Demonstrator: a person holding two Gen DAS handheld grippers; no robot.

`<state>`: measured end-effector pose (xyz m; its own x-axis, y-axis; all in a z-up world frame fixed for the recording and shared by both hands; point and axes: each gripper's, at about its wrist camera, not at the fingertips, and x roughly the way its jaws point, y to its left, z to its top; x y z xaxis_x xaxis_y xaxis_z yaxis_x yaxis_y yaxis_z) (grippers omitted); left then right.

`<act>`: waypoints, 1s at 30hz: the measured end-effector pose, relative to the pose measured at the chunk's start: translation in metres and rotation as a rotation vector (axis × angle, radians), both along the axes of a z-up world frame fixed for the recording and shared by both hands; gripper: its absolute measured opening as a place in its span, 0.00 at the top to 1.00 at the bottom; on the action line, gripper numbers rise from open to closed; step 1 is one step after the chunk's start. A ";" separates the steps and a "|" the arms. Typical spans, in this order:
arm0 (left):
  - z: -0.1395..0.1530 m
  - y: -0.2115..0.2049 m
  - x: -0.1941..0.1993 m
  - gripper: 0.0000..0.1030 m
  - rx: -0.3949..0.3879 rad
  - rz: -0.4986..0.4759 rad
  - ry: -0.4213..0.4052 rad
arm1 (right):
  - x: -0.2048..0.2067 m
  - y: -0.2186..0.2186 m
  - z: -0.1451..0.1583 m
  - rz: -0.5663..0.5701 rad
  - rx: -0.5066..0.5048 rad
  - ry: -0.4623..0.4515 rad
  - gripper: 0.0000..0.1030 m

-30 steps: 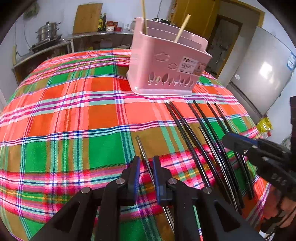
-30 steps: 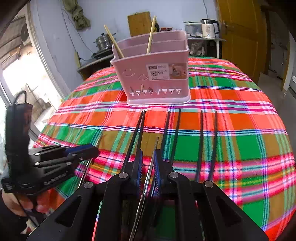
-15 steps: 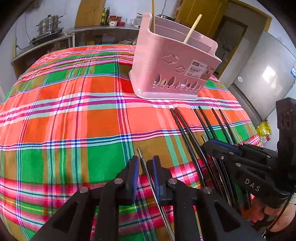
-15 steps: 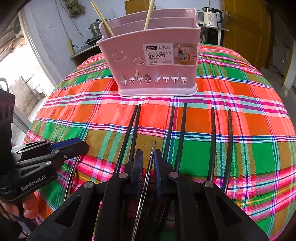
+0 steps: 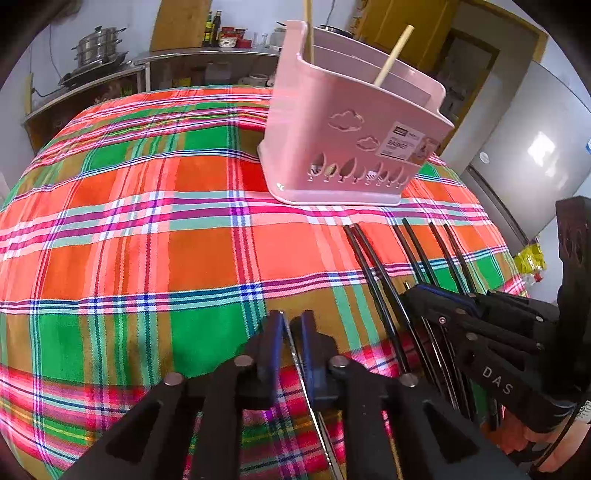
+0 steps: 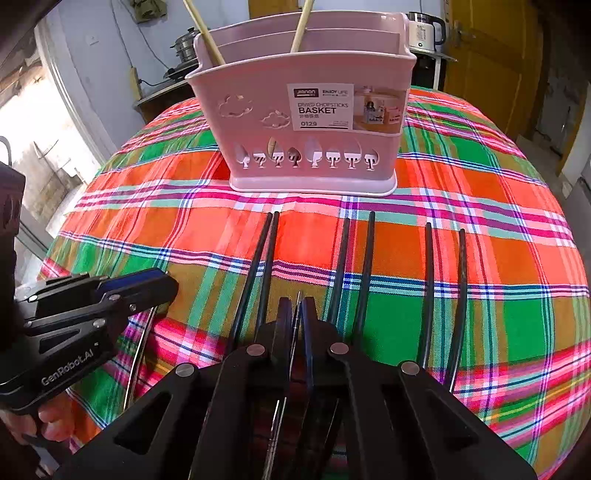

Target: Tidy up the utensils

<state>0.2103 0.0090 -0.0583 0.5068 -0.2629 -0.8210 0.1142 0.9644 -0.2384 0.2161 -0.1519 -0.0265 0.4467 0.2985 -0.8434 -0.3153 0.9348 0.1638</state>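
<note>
Metal chopsticks sit pinched in both: the left gripper (image 5: 291, 325) clamps one (image 5: 301, 373), the right gripper (image 6: 294, 314) another (image 6: 295, 321), before the pink basket (image 6: 306, 122).

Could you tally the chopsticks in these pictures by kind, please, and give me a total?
Black chopsticks lying on the plaid cloth: 6
Wooden chopsticks standing in the pink basket: 2
Thin metal chopsticks, one between the fingers of each gripper: 2
Total: 10

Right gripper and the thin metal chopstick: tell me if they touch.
Touching. The right wrist view shows the right gripper with its fingers pinched on the metal chopstick.
</note>
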 end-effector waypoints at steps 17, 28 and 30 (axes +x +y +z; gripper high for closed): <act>0.073 0.002 -0.019 0.97 -0.025 -0.028 -0.127 | -0.013 -0.008 0.063 0.016 0.084 -0.124 0.96; 0.149 0.003 -0.034 0.97 -0.020 -0.051 -0.275 | -0.025 -0.017 0.125 0.018 0.113 -0.261 0.97; 0.158 0.003 -0.034 0.97 -0.020 -0.053 -0.292 | -0.026 -0.020 0.134 0.015 0.121 -0.279 0.97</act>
<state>0.1761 0.0120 0.0995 0.7058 -0.3100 -0.6370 0.2309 0.9507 -0.2069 0.1901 -0.1717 0.1070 0.6509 0.3976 -0.6467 -0.3771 0.9087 0.1792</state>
